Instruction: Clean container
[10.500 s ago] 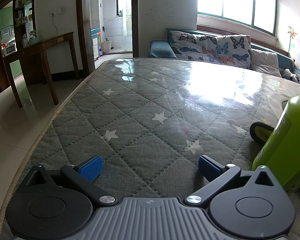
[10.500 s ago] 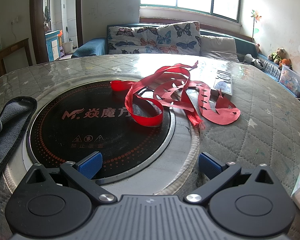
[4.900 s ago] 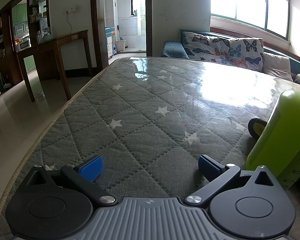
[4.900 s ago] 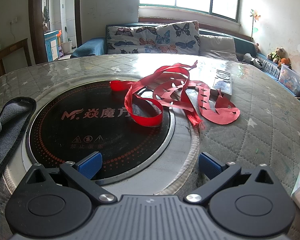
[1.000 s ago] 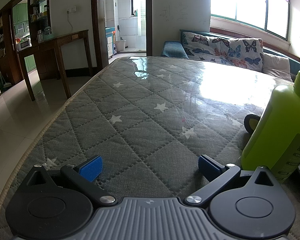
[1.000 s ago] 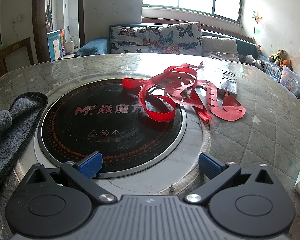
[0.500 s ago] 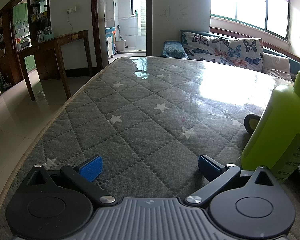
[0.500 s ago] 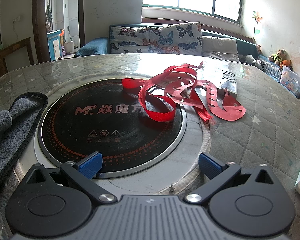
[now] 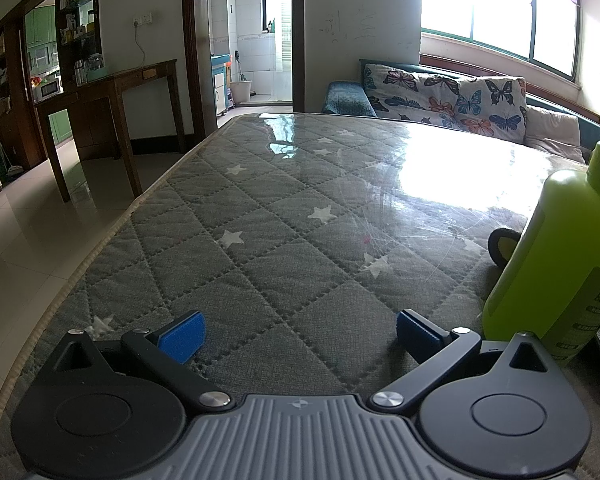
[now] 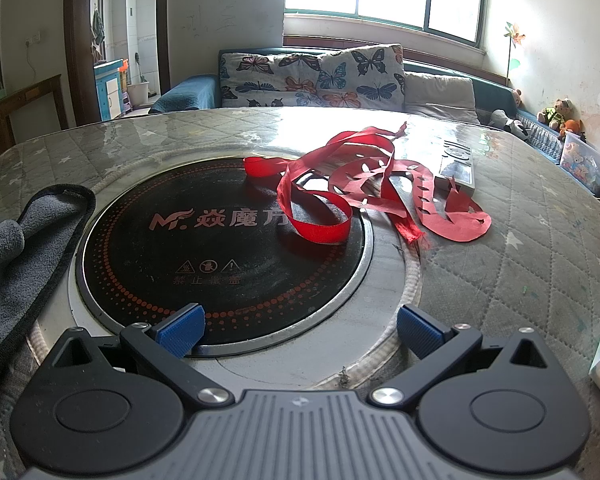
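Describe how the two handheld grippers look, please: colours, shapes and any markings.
The left gripper and the right gripper look identical: a ribbed grey plastic body with a small crosshair mark, two round black housings, black linkage arms with silver pivot screws, and ridged blue pads on the jaws. No cables, sleeves or hands are visible.

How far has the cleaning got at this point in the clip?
Nothing looks done yet. Both grippers, left and right, are open and empty. The green bottle stands untouched just right of the left gripper, and the grey cloth lies unused beside the cooktop. Red ribbon still litters it. Picking up bottle and cloth, then wiping, all remains.
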